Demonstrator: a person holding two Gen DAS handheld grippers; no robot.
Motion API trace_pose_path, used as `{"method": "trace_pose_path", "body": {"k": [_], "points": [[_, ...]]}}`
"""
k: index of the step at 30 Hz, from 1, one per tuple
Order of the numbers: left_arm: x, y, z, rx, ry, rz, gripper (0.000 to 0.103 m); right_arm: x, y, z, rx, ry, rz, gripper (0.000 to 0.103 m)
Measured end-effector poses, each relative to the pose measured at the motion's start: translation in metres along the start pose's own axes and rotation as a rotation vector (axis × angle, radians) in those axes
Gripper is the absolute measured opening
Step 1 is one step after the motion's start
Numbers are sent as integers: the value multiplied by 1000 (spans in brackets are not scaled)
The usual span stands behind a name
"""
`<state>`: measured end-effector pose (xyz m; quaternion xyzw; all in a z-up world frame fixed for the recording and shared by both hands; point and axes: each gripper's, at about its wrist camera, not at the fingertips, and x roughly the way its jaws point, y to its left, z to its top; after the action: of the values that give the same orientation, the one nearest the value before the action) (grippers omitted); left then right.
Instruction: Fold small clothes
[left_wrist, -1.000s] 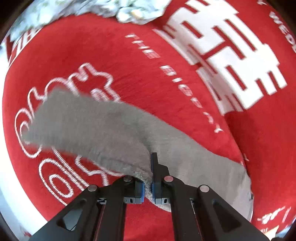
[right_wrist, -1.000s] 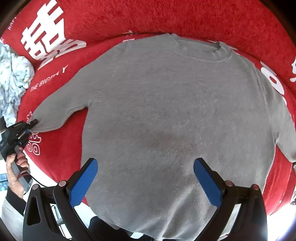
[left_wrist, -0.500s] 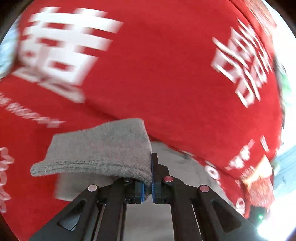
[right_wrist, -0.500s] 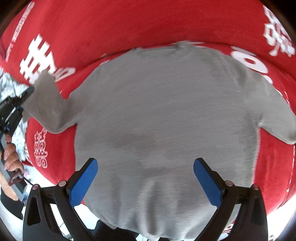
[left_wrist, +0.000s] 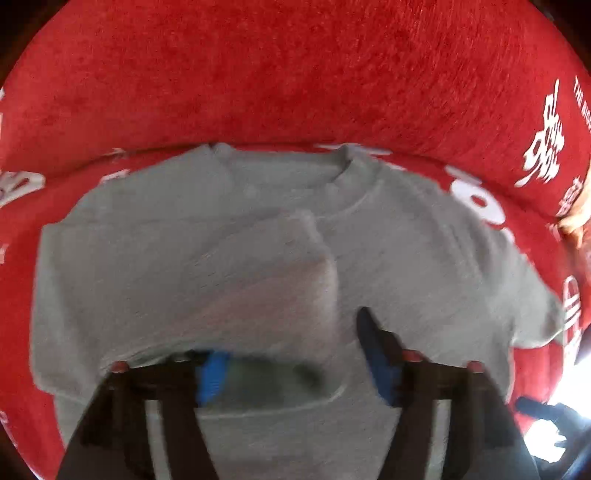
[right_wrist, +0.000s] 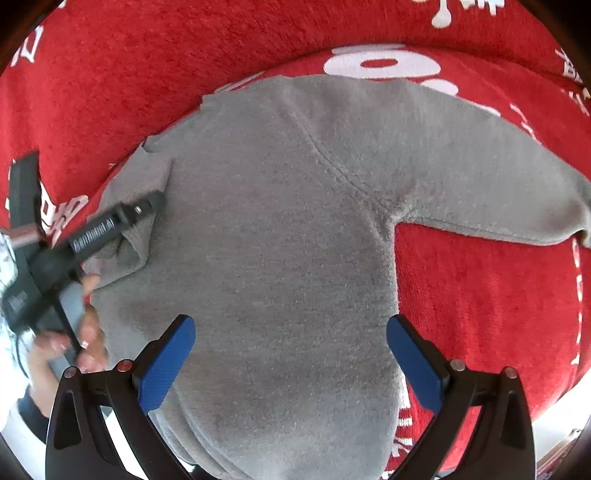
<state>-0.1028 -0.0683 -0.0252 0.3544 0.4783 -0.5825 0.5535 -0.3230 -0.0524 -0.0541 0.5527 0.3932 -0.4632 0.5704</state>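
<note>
The grey sweater (right_wrist: 280, 236) lies flat, neck toward the top of the frame. One sleeve (left_wrist: 266, 280) is folded over the chest; the other sleeve (right_wrist: 491, 184) stretches to the right.

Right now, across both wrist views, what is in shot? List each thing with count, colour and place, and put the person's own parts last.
sweater: one, grey, spread flat on the red cover, neckline at the far edge.
folded sleeve: one, grey, laid across the sweater's chest, just ahead of the left gripper.
outstretched sleeve: one, grey, lying out to the side on the red cover, not yet folded.
red cover: one, red plush with white lettering, under and behind the sweater.
left gripper: one, black with blue pads, over the folded sleeve, its jaws opening; blur hides whether cloth is between them.
right gripper: one, black with blue pads, jaws wide open above the sweater's lower body, holding nothing.
hand: one, on the left gripper's handle.
</note>
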Motion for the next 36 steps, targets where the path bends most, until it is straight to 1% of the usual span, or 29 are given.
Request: {"method": "trace_pose_path", "body": {"k": [2,4,7,9,11,12,14,15,17,20,21,22,23,24,25,26,27,28,29,31,32,33,34,35,36], "points": [[-15,8,-4,7,-3,5,68,0,7,5,-20,-7,3,103],[-38,26,-8,-3,-26,24,68,0,25,11,-72,-9,-10,103],[-70,76,-13,-50,-77,84,68,2,68,23,-205,-47,-40,103],[-81,116,-14,-107,-85,162,68,8,107,26,-338,-74,-83,103],[-80,153,-13,-169,-58,230,68,20,146,26,-480,-110,-152,103],[-79,167,-14,-201,-46,231,68,26,165,24,-560,-135,-173,103],[-76,186,-14,-260,-49,215,68,38,194,18,-687,-174,-231,103],[-74,192,-15,-273,-48,225,68,46,206,15,-739,-185,-268,103],[-59,196,-19,-272,-15,256,68,68,223,14,-825,-197,-360,103],[-31,200,-24,-274,49,305,68,100,232,16,-935,-200,-505,101],[-24,203,-27,-285,57,304,68,105,232,15,-966,-211,-548,82],[-22,205,-30,-299,43,293,68,107,231,16,-986,-221,-577,59],[-23,205,-31,-312,32,289,68,107,228,22,-968,-213,-574,6],[-24,206,-31,-311,34,289,68,100,221,30,-909,-210,-537,11],[-24,205,-32,-304,33,293,68,86,207,44,-782,-211,-449,11],[-24,203,-32,-292,33,299,68,77,195,54,-684,-208,-381,11],[-25,201,-32,-282,32,304,68,64,173,67,-531,-204,-274,11],[-25,200,-31,-272,32,308,68,56,154,73,-420,-201,-198,11],[-25,198,-30,-265,32,307,68,49,129,81,-276,-192,-98,11],[-25,196,-30,-261,30,311,68,45,82,83,-15,-160,74,12],[-25,197,-28,-261,29,314,68,47,65,81,68,-145,118,12],[-24,197,-29,-260,27,316,69,51,45,78,161,-127,166,16],[-24,196,-29,-257,23,330,72,54,31,75,230,-111,199,16],[-25,197,-28,-254,21,345,79,58,15,69,306,-97,230,16],[-25,197,-28,-247,18,358,80,60,2,63,364,-92,256,16]]}}
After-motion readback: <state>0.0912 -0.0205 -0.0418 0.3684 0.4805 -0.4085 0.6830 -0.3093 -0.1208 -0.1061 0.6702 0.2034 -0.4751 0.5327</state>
